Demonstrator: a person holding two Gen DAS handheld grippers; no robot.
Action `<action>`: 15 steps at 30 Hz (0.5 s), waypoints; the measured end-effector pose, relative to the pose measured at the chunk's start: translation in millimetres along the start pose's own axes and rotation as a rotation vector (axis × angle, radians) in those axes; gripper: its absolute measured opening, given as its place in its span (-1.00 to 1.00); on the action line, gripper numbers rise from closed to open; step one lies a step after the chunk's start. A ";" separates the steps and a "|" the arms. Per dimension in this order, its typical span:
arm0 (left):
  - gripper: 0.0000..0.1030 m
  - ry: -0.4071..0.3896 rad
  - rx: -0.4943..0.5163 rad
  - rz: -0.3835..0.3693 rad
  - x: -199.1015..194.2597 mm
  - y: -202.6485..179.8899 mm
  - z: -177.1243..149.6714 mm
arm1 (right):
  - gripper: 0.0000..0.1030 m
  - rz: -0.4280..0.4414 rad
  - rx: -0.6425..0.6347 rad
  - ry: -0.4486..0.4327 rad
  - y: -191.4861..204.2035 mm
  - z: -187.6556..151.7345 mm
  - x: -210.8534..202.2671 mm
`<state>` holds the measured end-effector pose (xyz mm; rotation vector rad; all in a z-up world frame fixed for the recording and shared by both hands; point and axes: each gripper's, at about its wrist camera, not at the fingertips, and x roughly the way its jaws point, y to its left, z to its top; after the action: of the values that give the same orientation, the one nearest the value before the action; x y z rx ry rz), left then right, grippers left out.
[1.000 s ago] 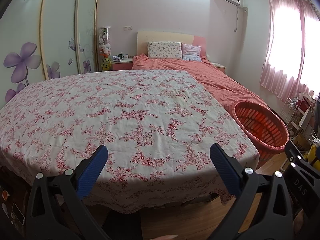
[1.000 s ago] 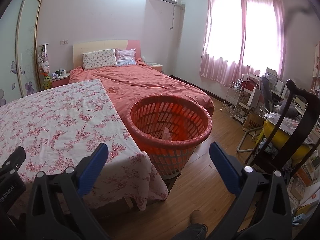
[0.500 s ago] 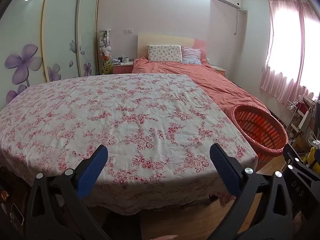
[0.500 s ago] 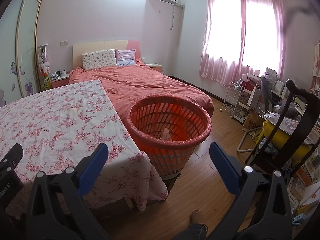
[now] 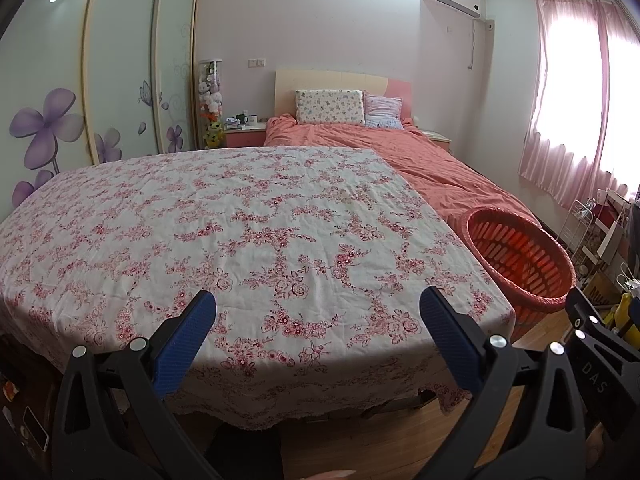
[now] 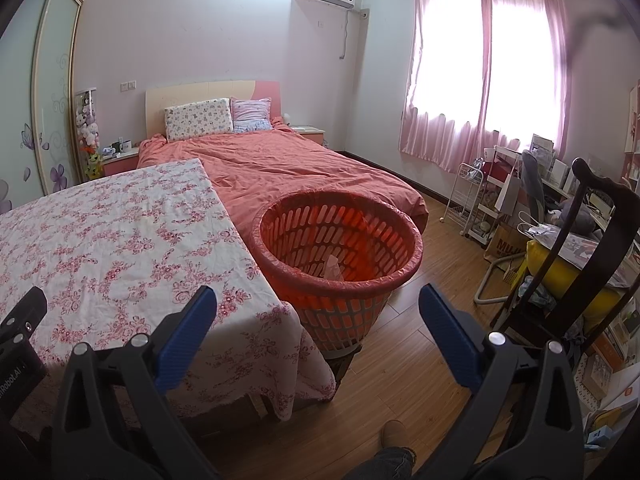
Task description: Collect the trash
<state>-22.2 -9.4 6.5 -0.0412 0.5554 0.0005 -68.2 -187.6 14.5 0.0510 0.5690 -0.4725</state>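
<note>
An orange slatted basket [image 6: 340, 240] lined with a red bag stands on the floor beside the table's right corner; a pale crumpled piece of trash [image 6: 333, 268] lies inside it. In the left wrist view the same basket [image 5: 520, 256] sits at the right. My left gripper [image 5: 318, 308] is open over the near edge of the floral-cloth table [image 5: 240, 232], with nothing between its blue pads. My right gripper [image 6: 318, 308] is open too, hovering just in front of the basket and holding nothing. No trash shows on the tablecloth.
A bed with a coral duvet [image 6: 288, 168] lies behind the table. A dark wooden chair [image 6: 592, 264] and cluttered shelves [image 6: 520, 192] crowd the right side. Wardrobe doors [image 5: 60, 92] line the left wall. The person's shoe [image 6: 394, 432] rests on the wood floor.
The left wrist view has drifted slightly, so the table and basket sit a bit lower in frame. Both grippers stay open and the right view has barely moved.
</note>
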 end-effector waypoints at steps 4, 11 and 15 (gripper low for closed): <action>0.95 0.001 0.001 0.000 -0.3 -1.0 -0.2 | 0.92 0.000 0.001 0.000 0.4 0.0 -0.1; 0.95 0.002 0.000 0.000 0.1 -1.0 -0.6 | 0.92 0.000 0.002 0.002 0.2 -0.6 0.0; 0.95 0.005 0.000 0.000 0.1 -1.3 -2.2 | 0.92 0.000 0.002 0.001 0.2 -0.9 0.3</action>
<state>-23.3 -10.7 4.6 -0.0415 0.5600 0.0010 -68.3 -187.4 13.6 0.0529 0.5701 -0.4726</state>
